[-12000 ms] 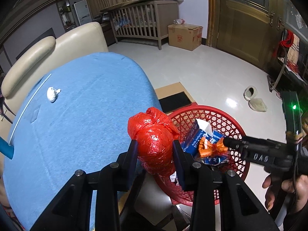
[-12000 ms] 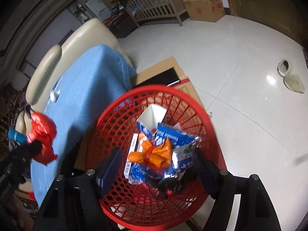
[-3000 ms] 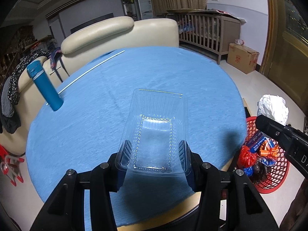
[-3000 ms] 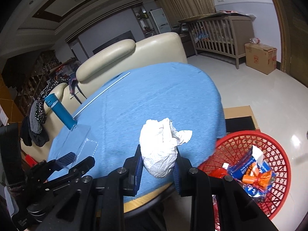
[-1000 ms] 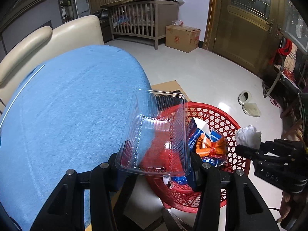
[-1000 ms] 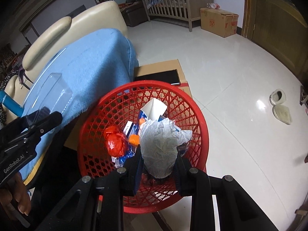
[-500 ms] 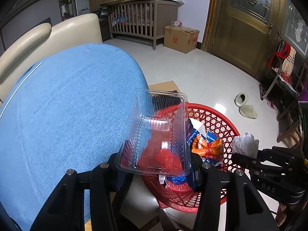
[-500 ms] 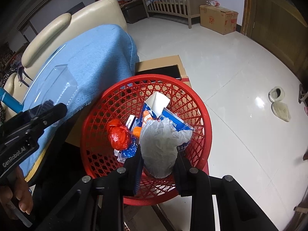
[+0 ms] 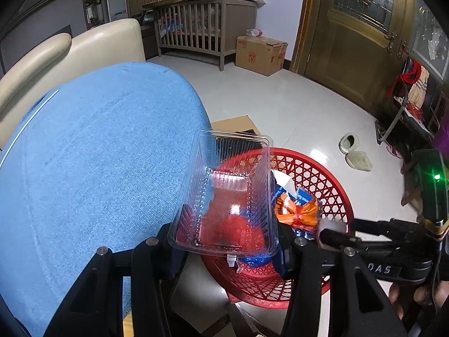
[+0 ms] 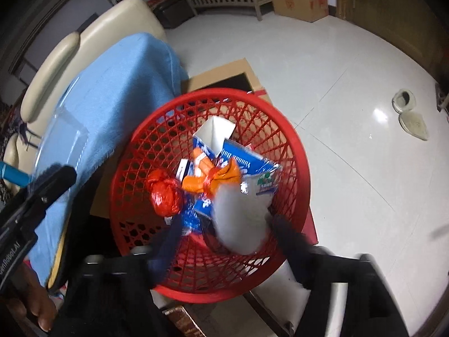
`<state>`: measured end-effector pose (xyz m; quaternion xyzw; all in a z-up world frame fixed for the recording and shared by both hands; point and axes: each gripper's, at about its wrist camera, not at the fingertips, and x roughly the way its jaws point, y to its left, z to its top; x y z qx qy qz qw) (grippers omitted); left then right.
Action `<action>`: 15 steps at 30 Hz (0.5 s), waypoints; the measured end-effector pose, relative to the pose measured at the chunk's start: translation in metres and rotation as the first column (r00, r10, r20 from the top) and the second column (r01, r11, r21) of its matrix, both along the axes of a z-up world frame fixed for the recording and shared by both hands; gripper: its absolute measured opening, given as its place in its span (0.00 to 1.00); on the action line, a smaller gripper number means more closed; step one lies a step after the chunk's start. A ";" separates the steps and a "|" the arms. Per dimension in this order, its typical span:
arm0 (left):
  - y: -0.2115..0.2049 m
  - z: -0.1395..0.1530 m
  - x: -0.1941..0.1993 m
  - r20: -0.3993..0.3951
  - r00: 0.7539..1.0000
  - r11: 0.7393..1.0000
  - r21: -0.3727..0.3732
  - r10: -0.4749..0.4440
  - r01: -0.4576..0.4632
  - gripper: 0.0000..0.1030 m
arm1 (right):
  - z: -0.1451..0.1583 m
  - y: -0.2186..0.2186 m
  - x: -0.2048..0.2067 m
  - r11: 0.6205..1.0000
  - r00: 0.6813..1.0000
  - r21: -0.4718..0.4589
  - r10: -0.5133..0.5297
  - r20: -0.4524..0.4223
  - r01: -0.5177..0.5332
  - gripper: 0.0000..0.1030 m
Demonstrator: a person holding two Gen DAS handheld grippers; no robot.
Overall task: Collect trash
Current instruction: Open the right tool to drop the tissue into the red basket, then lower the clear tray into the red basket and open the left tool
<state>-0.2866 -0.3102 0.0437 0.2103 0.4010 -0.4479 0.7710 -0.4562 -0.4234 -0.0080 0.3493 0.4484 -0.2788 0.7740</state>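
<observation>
My left gripper [image 9: 227,241] is shut on a clear plastic tray [image 9: 227,193], held tilted over the near rim of the red mesh basket [image 9: 322,174]. In the right wrist view my right gripper [image 10: 224,241] hangs above the red basket [image 10: 303,154], blurred, its jaws opening. A crumpled white paper wad [image 10: 241,219] sits loose between them, over the trash inside. That trash includes a red bag [image 10: 164,196], an orange bag [image 10: 213,181] and blue cartons [image 10: 247,163]. The left gripper [image 10: 50,179] and its tray [image 10: 61,129] show at the left.
A round table with a blue cloth [image 9: 98,154] stands left of the basket, a cream sofa [image 9: 70,53] behind it. Flat cardboard [image 10: 224,73] lies under the basket. Slippers [image 9: 355,154], a cardboard box [image 9: 259,54] and a crib [image 9: 204,25] are on the tiled floor.
The right gripper's jaws have spread apart and let go of the paper wad above the basket. The left gripper holds still with the clear tray.
</observation>
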 end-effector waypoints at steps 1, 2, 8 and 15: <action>0.000 -0.001 0.000 -0.001 1.000 1.000 0.001 0.001 -0.001 0.51 | 0.001 0.000 -0.001 1.000 1.000 -0.011 -0.004 0.001 0.004 0.72; -0.001 -0.002 0.000 -0.003 1.000 1.000 0.004 0.002 -0.002 0.51 | 0.002 0.000 -0.002 1.000 1.000 -0.018 -0.007 0.004 0.007 0.72; -0.007 -0.009 -0.003 -0.007 1.000 1.000 0.023 -0.015 0.015 0.51 | 0.019 -0.008 -0.009 0.997 0.997 -0.058 -0.057 0.052 0.060 0.72; -0.022 -0.015 -0.010 -0.009 0.999 0.998 0.043 -0.053 0.053 0.51 | 0.039 -0.022 -0.026 0.986 0.984 -0.088 -0.129 0.125 0.141 0.72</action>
